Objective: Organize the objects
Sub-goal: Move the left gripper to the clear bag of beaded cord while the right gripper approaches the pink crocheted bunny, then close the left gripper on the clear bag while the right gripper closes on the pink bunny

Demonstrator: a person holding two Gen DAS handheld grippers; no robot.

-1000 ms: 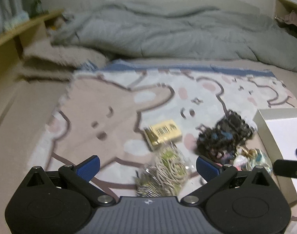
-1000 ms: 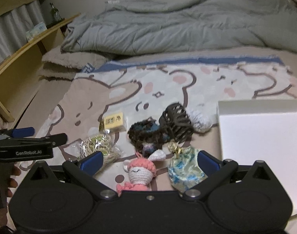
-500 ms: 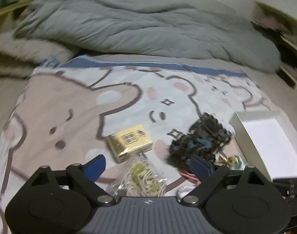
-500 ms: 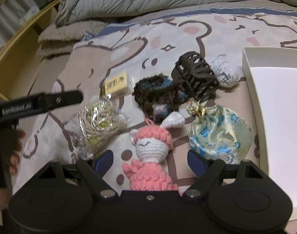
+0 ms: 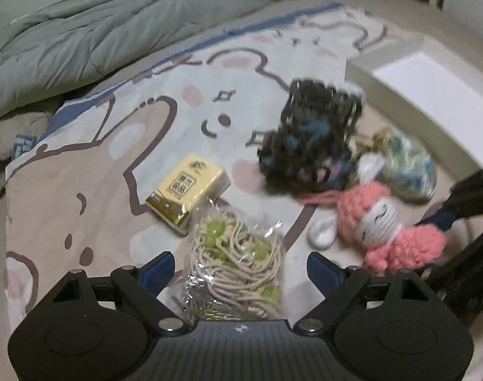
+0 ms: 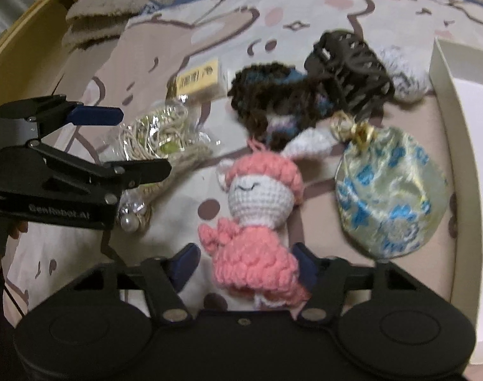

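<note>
Small objects lie on a cartoon-print blanket (image 5: 92, 171). My left gripper (image 5: 239, 270) is open, its fingers either side of a clear bag of beige cord (image 5: 238, 260); the bag also shows in the right wrist view (image 6: 158, 146). My right gripper (image 6: 246, 262) is open around the body of a pink crochet doll (image 6: 257, 222), which also shows in the left wrist view (image 5: 381, 225). A yellow packet (image 5: 190, 190), a dark crochet scrunchie (image 6: 273, 98), a dark hair claw (image 6: 349, 70), a fluffy white ball (image 6: 406, 76) and a blue-patterned pouch (image 6: 390, 200) lie nearby.
A white box (image 6: 463, 165) stands at the right, its floor bare in the left wrist view (image 5: 432, 92). A grey duvet (image 5: 82, 28) is bunched at the far side. A wooden ledge (image 6: 25, 35) runs along the left.
Both grippers have moved down and forward toward the objects. The left one now straddles the cord bag and the right one straddles the pink doll. The objects have not moved.
</note>
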